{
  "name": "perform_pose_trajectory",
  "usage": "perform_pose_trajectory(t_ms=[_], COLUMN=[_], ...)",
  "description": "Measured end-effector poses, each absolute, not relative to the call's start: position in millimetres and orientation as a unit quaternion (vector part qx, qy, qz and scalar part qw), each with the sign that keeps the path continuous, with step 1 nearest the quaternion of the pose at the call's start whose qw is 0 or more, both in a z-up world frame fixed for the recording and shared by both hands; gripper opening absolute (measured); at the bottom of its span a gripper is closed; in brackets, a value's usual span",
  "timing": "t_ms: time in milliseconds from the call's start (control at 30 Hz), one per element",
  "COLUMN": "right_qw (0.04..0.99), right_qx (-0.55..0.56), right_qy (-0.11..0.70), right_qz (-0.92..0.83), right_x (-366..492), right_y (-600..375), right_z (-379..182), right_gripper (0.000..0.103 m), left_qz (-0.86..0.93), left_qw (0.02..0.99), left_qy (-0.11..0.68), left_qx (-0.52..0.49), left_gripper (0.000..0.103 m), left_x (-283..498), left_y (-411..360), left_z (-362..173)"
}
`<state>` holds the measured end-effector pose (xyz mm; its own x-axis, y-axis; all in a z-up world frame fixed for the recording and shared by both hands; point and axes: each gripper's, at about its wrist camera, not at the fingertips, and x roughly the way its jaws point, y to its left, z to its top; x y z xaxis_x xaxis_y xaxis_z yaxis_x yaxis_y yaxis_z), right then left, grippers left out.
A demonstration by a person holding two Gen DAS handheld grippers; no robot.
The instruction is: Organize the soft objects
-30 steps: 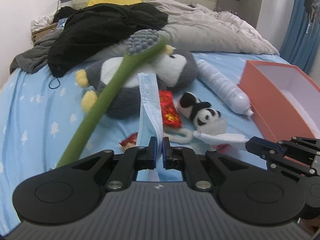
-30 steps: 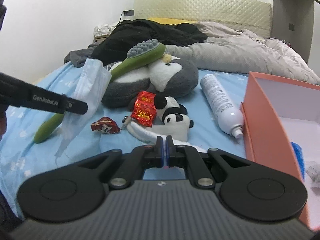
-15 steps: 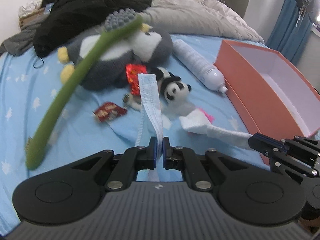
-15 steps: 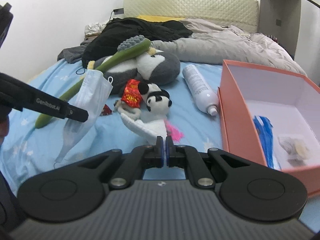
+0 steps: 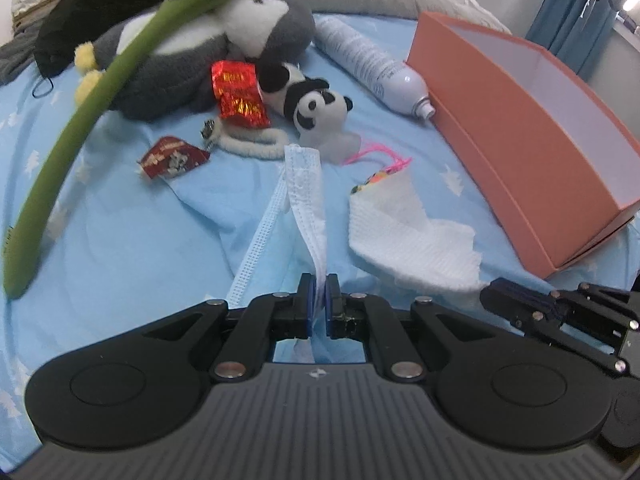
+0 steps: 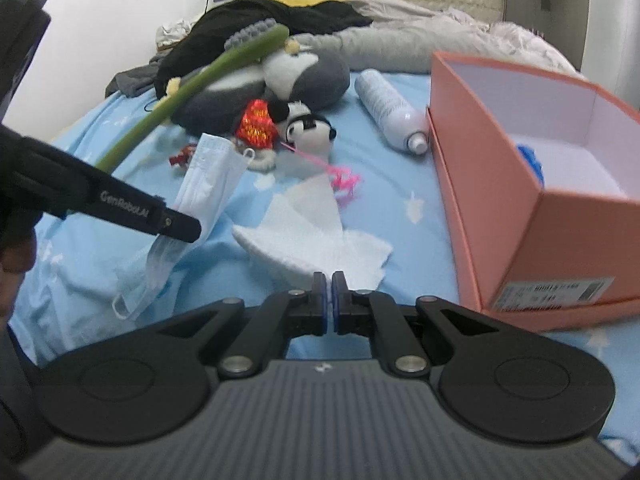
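Note:
My left gripper (image 5: 319, 294) is shut on a pale blue face mask (image 5: 304, 192), held above the bed; it also shows in the right wrist view (image 6: 200, 192) hanging from the left gripper's fingers (image 6: 176, 226). My right gripper (image 6: 330, 296) is shut on a white tissue cloth (image 6: 316, 236), also seen in the left wrist view (image 5: 412, 236). An open orange box (image 5: 532, 116) stands to the right; in the right wrist view (image 6: 532, 208) it holds a blue item (image 6: 530, 160). A small panda plush (image 5: 312, 104) and a grey penguin plush (image 5: 224, 48) lie beyond.
On the blue bedsheet (image 5: 140, 240) lie a green long-handled brush (image 5: 92, 108), a white spray bottle (image 5: 372, 68), red snack packets (image 5: 238, 94), a pink string (image 5: 376, 156) and a white fuzzy loop (image 5: 248, 144). Black clothes (image 6: 280, 12) and a grey duvet (image 6: 400, 44) lie at the back.
Both grippers pulled back toward the near side and right, nearer the orange box. The mask and the tissue came along, lifted off the pile by the panda.

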<state>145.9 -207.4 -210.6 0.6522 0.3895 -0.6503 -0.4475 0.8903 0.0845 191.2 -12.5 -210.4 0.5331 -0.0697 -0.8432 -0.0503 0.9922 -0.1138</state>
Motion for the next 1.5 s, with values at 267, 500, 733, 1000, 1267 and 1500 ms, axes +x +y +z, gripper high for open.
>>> perform_pose_trajectory(t_ms=[267, 500, 733, 1000, 1267, 1500], right_qw=[0.908, 0.912, 0.905, 0.900, 0.890, 0.894], right_qx=[-0.020, 0.003, 0.001, -0.040, -0.044, -0.022], right_qy=[0.348, 0.334, 0.348, 0.356, 0.365, 0.362], right_qz=[0.233, 0.236, 0.245, 0.247, 0.268, 0.264], right_x=[146.3, 148.5, 159.2, 159.5, 159.1, 154.4], right_y=[-209.0, -212.2, -204.2, -191.8, -191.0, -198.2], right_z=[-213.9, -210.8, -228.9, -246.9, -245.1, -226.7], right_gripper=[0.020, 0.052, 0.058, 0.059, 0.034, 0.013], left_qz=[-0.016, -0.013, 0.012, 0.019, 0.008, 0.001], left_qw=[0.865, 0.864, 0.861, 0.862, 0.865, 0.876], left_qy=[0.497, 0.498, 0.506, 0.506, 0.498, 0.476], left_qx=[-0.063, -0.071, -0.043, -0.033, -0.056, -0.079], left_gripper=[0.008, 0.042, 0.071, 0.072, 0.029, 0.011], left_x=[198.1, 193.8, 188.1, 185.0, 184.3, 175.4], left_y=[-15.6, -8.9, -1.8, 6.0, 7.1, 1.3], left_z=[-226.1, -227.9, -238.3, -250.3, -245.3, -222.8])
